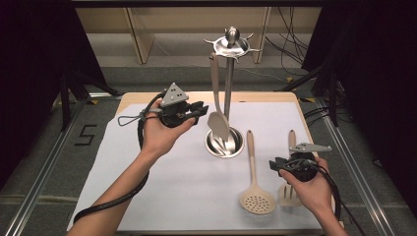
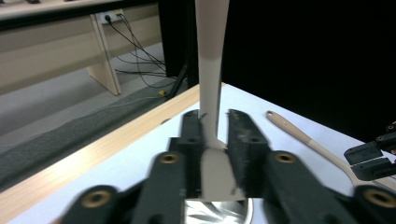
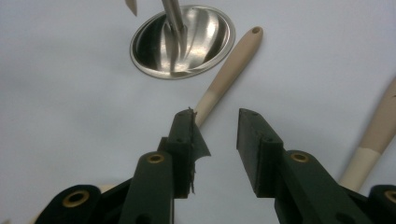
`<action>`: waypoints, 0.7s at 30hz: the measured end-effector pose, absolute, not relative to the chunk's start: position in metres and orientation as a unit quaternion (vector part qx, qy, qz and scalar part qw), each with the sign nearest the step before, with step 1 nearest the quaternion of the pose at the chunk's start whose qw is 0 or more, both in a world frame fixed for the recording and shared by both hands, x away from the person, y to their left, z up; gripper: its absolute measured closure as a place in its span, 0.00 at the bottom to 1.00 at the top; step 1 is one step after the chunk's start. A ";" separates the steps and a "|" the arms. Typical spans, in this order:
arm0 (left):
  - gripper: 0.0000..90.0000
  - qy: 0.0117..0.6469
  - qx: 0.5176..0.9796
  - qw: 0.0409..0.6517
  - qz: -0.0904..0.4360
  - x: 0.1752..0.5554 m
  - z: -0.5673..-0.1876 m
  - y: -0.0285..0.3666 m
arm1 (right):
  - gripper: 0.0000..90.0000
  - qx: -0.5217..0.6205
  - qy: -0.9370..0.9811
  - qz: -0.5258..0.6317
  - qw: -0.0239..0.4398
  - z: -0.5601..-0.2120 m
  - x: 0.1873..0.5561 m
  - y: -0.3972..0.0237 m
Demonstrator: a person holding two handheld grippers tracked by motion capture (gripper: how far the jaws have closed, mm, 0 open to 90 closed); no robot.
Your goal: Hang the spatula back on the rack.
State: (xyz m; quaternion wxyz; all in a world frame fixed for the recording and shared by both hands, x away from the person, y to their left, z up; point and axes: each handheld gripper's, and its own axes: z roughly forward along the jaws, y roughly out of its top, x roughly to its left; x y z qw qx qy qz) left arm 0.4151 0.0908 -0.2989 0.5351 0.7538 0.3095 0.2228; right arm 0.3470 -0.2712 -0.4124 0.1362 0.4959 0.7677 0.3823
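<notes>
The left gripper (image 1: 200, 111) is clamped on the beige spoon (image 1: 217, 105), which hangs from the top ring of the steel utensil stand (image 1: 228, 88) with its bowl just above the stand's round base. The right gripper (image 1: 274, 164) hovers with jaws apart and empty over the bench (image 1: 162, 187), near the skimmer (image 1: 254, 177) and the slotted turner (image 1: 290, 189) lying flat.

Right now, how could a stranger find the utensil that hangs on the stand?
Look for the tall steel stand at the table's far middle. The beige spoon hangs from its top beside the pole, between the left gripper's jaws. The slotted spoon and spatula lie flat.
</notes>
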 end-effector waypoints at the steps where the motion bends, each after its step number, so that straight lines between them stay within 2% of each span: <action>1: 0.90 0.311 0.752 0.536 0.224 0.413 -0.296 0.093 | 0.75 0.495 0.770 0.379 0.138 -0.412 0.347 -0.272; 2: 0.93 0.312 0.749 0.539 0.225 0.412 -0.293 0.095 | 0.75 0.502 0.768 0.377 0.129 -0.412 0.346 -0.272; 4: 0.98 0.313 0.742 0.546 0.230 0.409 -0.287 0.098 | 0.75 0.490 0.772 0.378 0.143 -0.414 0.348 -0.275; 6: 0.99 0.315 0.729 0.561 0.232 0.408 -0.282 0.101 | 0.75 0.503 0.764 0.383 0.127 -0.416 0.348 -0.275; 10: 0.99 0.310 0.701 0.594 0.244 0.404 -0.263 0.102 | 0.75 0.496 0.766 0.385 0.137 -0.416 0.349 -0.281; 21: 0.99 0.287 0.674 0.629 0.260 0.400 -0.231 0.093 | 0.75 0.498 0.763 0.389 0.138 -0.415 0.347 -0.284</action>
